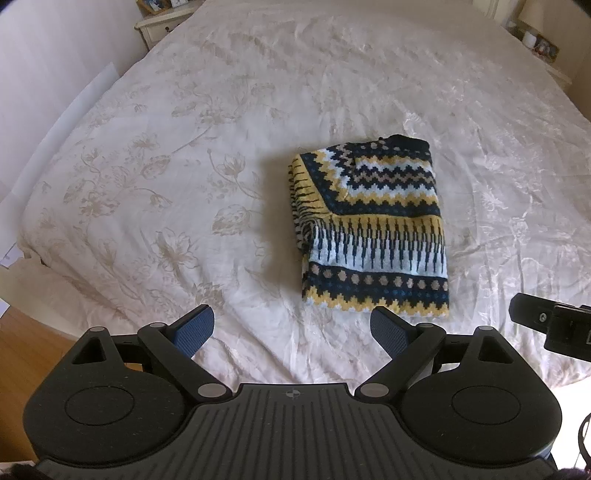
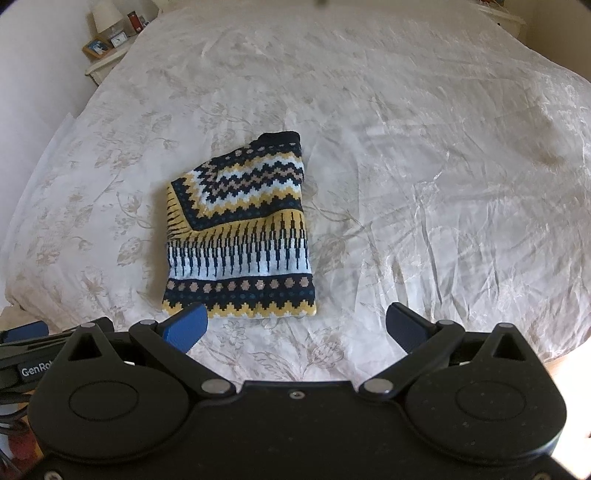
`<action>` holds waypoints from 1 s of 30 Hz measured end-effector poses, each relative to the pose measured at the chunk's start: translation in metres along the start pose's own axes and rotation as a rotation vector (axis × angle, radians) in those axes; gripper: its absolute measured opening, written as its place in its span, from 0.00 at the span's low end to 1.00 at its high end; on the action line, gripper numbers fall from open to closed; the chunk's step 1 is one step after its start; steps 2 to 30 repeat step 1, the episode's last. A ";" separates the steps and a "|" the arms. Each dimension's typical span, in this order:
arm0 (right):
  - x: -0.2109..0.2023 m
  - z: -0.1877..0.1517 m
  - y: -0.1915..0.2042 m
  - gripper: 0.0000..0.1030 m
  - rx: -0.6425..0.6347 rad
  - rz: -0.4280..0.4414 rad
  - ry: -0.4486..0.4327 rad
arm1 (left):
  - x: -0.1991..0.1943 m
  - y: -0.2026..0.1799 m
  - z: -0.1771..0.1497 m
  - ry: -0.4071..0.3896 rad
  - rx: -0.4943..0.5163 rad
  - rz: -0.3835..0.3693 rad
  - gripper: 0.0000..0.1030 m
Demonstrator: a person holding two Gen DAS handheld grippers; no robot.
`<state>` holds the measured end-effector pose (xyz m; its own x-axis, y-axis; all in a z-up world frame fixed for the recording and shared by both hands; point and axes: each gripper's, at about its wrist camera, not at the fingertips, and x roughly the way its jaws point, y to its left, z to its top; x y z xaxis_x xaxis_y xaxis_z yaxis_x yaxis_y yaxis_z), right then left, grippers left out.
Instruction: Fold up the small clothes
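A small knitted sweater [image 1: 373, 229] in navy, yellow, white and beige zigzag bands lies folded into a compact rectangle on the bed. In the right wrist view the same sweater [image 2: 240, 240] lies left of centre. My left gripper [image 1: 293, 325] is open above the bedspread, just short of the sweater's near edge and to its left, holding nothing. My right gripper [image 2: 295, 321] is open too, with its left blue pad [image 2: 186, 326] over the sweater's near left corner, whether touching I cannot tell. Part of the right gripper [image 1: 550, 325] shows at the right edge of the left wrist view.
A white floral bedspread [image 1: 166, 177] covers the whole bed. A bedside table [image 1: 162, 22] stands at the far left corner, another with a lamp and photo frame [image 2: 107, 40] at the far side. Wooden floor [image 1: 26, 332] shows past the bed's near left edge.
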<state>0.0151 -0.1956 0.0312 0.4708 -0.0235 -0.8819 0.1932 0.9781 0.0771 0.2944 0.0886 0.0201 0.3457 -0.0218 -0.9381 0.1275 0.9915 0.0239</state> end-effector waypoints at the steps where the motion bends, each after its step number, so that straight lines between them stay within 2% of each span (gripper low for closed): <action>1: 0.001 0.000 0.000 0.99 0.001 -0.003 0.004 | 0.000 0.000 0.001 0.000 0.001 -0.001 0.90; 30: 0.001 0.000 0.000 0.99 0.001 -0.003 0.004 | 0.000 0.000 0.001 0.000 0.001 -0.001 0.90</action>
